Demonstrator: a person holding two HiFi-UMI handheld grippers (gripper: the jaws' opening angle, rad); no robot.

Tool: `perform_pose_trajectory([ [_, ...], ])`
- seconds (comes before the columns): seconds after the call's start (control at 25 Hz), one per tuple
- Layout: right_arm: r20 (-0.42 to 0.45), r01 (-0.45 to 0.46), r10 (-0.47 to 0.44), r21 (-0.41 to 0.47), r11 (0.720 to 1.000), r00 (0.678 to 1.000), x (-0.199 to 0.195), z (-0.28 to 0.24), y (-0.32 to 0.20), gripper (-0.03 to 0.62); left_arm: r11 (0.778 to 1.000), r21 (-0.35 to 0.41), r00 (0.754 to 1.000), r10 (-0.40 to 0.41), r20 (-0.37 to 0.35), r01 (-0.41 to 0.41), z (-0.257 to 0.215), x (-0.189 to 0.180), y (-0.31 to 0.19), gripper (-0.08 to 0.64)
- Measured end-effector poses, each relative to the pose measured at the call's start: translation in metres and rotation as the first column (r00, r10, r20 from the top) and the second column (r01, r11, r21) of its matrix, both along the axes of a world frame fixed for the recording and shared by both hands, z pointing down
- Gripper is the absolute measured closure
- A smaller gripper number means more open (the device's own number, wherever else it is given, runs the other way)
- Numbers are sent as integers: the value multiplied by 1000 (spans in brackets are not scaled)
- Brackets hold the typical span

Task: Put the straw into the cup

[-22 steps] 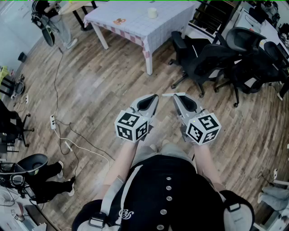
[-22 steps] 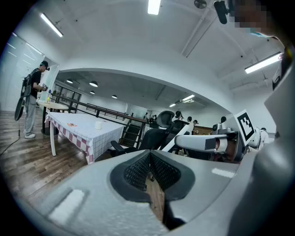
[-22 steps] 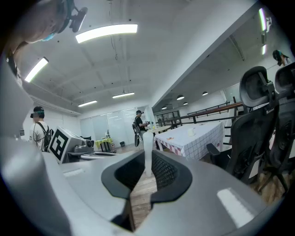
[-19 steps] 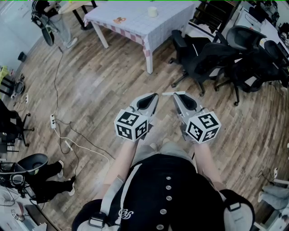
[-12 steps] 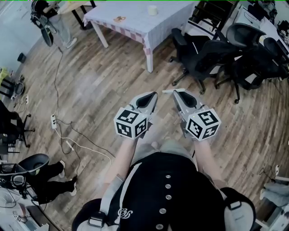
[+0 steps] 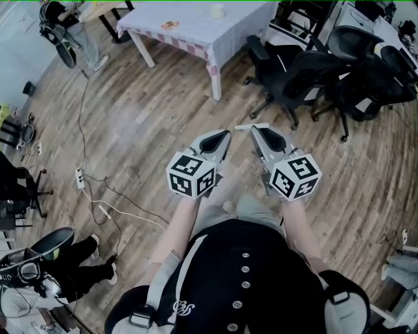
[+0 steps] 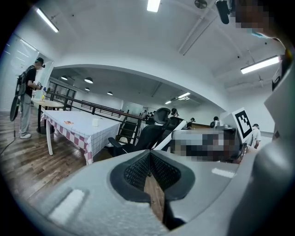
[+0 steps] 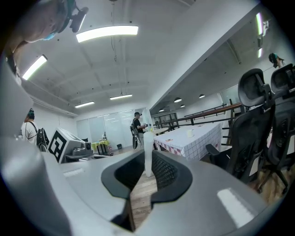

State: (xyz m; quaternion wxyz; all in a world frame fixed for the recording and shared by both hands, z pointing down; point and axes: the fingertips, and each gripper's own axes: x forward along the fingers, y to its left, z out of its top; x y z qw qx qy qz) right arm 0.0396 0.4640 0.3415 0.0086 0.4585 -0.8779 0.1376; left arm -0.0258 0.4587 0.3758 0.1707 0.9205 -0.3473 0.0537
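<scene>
The thin white plastic straw (image 8: 147, 150) stands upright, pinched between the nearly closed fingers (image 8: 169, 174) of the right gripper (image 6: 259, 133), out over the wooden floor (image 6: 144, 124). The small white cup (image 6: 217, 10) is well apart from it, on the white desk with the red-checked edge (image 6: 196, 34), back from its near corner. The left gripper (image 6: 222, 137) has its fingers together on nothing.

Over the last second the desk has only slid slightly towards the head view's top edge, and both grippers kept their pose. I judge the carry barely begun.

The cup is too small to tell whether its mouth is open. The straw's lower end is hidden between the fingers.
</scene>
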Motion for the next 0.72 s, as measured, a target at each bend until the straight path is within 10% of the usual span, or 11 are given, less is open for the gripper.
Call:
perform_pose_trajectory([
  [0.72,49,18,-20,44,999,999,36,-4,-116,545,1000,-8,1000,6,-11,-6,11,39,-117,560],
])
